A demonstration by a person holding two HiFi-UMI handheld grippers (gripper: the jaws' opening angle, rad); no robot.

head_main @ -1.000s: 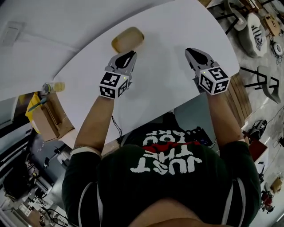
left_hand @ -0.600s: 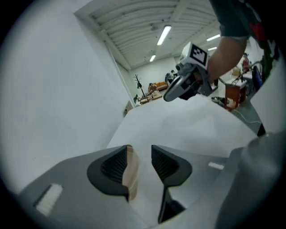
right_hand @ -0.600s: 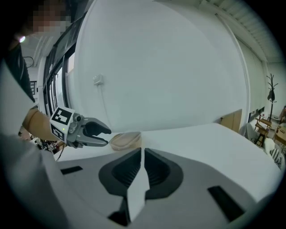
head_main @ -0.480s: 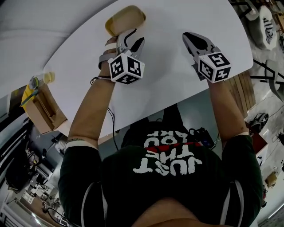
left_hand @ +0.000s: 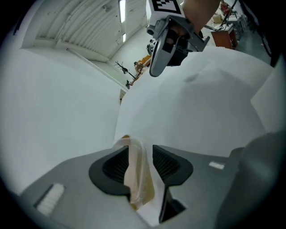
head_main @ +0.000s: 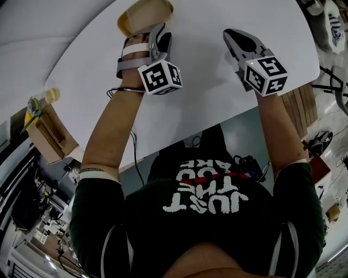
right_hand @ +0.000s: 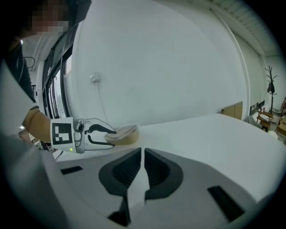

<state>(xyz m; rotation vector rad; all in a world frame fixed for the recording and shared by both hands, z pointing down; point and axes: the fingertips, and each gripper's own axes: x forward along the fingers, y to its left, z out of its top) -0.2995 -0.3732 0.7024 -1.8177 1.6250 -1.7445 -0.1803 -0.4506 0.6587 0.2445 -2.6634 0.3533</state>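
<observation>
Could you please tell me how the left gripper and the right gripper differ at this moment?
The left gripper's jaws stand apart around the rim of the beige dish; the right gripper's jaws are almost together with nothing between them. The left gripper reaches to the dish at the far side of the white table; the right gripper is over bare table, apart from the dish. Both carry a marker cube.

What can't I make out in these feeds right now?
Head view: the tan bowl is cut off by the top edge, and the left tongs cover its near rim.
Its inside: the left gripper view shows only a strip of rim between the jaws; the right gripper view shows it small and side-on.
Head view: the things by the cardboard box are too small and blurred.
</observation>
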